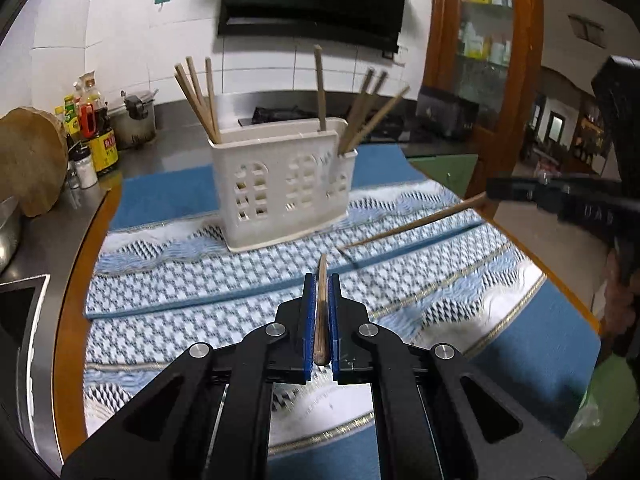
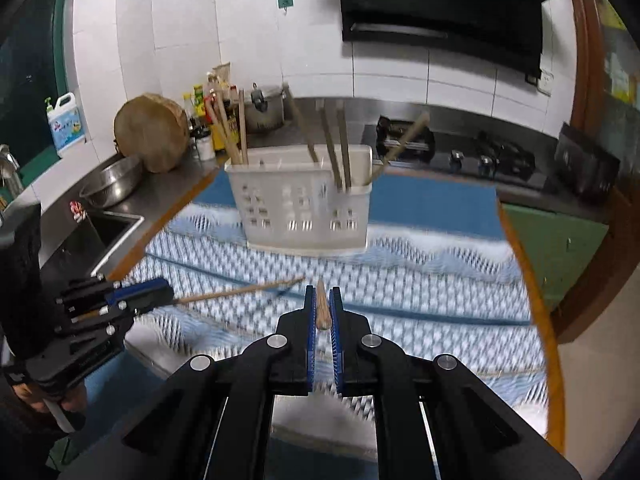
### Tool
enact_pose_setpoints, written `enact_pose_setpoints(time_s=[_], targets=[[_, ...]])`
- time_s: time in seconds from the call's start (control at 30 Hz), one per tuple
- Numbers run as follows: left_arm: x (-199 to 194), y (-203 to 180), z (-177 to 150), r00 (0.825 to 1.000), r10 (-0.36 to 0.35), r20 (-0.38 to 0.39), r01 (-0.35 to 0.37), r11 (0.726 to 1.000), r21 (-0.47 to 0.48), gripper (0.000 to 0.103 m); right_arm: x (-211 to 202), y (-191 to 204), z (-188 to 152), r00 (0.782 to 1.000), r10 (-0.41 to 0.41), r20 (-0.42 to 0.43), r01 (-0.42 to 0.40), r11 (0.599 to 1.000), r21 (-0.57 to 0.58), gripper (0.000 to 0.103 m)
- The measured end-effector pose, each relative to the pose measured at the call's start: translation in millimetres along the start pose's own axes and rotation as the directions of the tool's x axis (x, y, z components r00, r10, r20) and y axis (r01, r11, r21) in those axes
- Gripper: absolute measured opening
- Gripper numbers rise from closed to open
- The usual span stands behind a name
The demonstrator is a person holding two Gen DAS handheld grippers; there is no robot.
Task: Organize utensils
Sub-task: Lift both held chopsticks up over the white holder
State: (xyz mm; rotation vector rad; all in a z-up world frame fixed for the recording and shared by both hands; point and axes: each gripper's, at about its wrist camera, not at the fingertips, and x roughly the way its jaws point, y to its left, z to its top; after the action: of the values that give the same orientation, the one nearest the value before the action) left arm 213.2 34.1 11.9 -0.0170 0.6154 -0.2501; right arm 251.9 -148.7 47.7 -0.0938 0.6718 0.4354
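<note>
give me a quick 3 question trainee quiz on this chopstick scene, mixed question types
1. True or false: each gripper, left gripper and right gripper, is shut on a chopstick.
2. Multiple choice: the white holder stands on A) the bare steel counter, B) the blue patterned cloth, C) the stove.
3. Fill in: the chopsticks already in the holder stand ______ and lean, with their ends sticking out above its rim.

Key: 1 true: the left chopstick and the right chopstick each sit between closed pads. 2 B. 3 upright.
</note>
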Motion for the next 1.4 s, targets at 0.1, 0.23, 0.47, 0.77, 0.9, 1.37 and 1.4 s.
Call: enact_pose_setpoints(time_s=[0.1, 0.23, 0.47, 0.77, 0.9, 1.37, 1.4], targets=[[-0.4, 7.1, 9.1, 1.0, -0.002, 0.023, 0.002, 1.0, -0.004, 0.005, -5.5, -1.9, 27.4, 1.0, 0.0, 0.021, 0.0, 1.0, -0.017, 0.007], [-2.0, 13.3, 18.3, 0.998, -0.015, 0.057, 0.016, 1.0, -0.005, 0.005, -10.0, -2.2, 55.5, 0.999, -0.001, 0.037, 0.003, 0.999, -0.041, 0.007], [-10.3, 12.7, 28.2, 0.994, -0.027, 0.107, 0.024, 0.999, 0.029, 0.005, -14.9, -1.8, 83.7, 0.998, -0.024, 0.062, 0.029, 0.997, -0.075, 0.007], [-22.1, 11.9, 53.7, 0.991, -0.022, 0.134, 0.012, 0.997, 0.08, 0.005, -12.8, -2.6, 110.5, 0.996, -0.044, 0.083, 0.052, 0.994, -0.1, 0.007], [-22.3, 10.0, 71.5, 0.99, -0.003, 0.139, -0.014, 0.993, 0.118, 0.005, -16.6, -3.1, 135.3, 0.991, -0.058, 0.123, 0.071, 0.992, -0.106, 0.007], [-27.6, 27.4, 125.8, 0.984, -0.007, 0.178, -0.011, 0.995, 0.102, 0.005, 29.2, -16.7, 192.5, 0.99, -0.06, 0.129, 0.066, 0.997, -0.039, 0.007], [-30.1, 26.7, 132.5, 0.982, -0.003, 0.189, -0.019, 0.994, 0.111, 0.005, 39.0, -17.3, 191.1, 0.993, -0.058, 0.106, 0.063, 0.997, -0.036, 0.007]])
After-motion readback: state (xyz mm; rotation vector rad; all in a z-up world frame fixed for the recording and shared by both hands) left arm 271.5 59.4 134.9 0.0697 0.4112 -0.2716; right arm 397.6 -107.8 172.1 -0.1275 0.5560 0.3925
